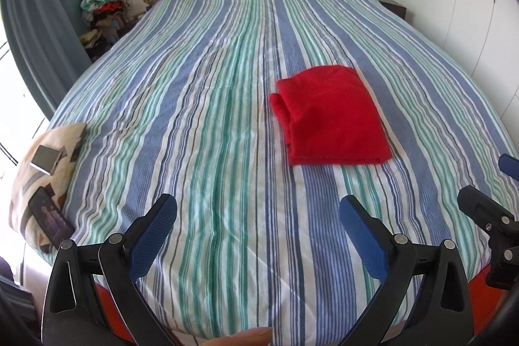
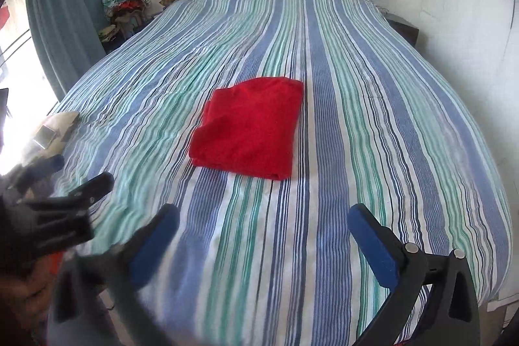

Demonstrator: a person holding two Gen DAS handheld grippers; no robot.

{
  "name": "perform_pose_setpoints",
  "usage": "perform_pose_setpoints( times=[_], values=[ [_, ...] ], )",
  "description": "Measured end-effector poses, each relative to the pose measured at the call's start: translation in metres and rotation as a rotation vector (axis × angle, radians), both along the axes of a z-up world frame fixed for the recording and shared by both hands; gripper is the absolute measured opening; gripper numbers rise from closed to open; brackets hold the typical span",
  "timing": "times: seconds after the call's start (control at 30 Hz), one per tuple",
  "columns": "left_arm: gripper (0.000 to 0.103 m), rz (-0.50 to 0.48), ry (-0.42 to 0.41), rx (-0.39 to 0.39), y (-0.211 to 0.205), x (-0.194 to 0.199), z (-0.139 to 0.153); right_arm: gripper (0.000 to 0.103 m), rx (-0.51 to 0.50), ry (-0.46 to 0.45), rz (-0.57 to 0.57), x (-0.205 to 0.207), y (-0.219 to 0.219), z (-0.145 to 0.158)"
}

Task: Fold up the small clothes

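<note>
Red folded garment point(image 1: 331, 115); dark phone point(image 1: 52, 221) shows leftward (right view perhaps blurs it).

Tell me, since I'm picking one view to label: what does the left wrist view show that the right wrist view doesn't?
Only the left wrist view shows the dark phone on the patterned cushion, and a layer of the red garment poking out at its left edge. Only the right wrist view shows the left gripper from outside, blurred. Both show the folded red garment lying on the striped bedspread, the silver device, the clothes pile beside the curtain, and open, empty jaws on each view's own gripper, including the right gripper.
</note>
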State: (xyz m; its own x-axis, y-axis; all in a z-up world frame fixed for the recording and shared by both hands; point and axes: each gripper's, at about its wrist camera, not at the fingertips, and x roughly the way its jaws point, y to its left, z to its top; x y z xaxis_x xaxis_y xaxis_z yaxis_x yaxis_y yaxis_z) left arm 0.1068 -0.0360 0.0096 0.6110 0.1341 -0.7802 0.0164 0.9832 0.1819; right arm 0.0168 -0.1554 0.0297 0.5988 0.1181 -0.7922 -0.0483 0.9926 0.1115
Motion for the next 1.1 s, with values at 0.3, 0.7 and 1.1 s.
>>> perform_pose_setpoints(
  times=[0.3,0.7,1.1],
  values=[
    [0.102,-0.009,0.001,-0.008,-0.004,-0.001,0.001,0.102,-0.088,-0.009,-0.007,-0.006,0.008,0.009],
    [0.103,0.013,-0.063,0.011,-0.008,-0.003,0.008,0.102,-0.147,-0.042,-0.031,-0.009,0.005,0.021],
    [0.103,-0.017,-0.006,0.062,-0.017,-0.005,0.006,0.102,-0.193,-0.044,-0.05,-0.01,0.001,0.023]
  ],
)
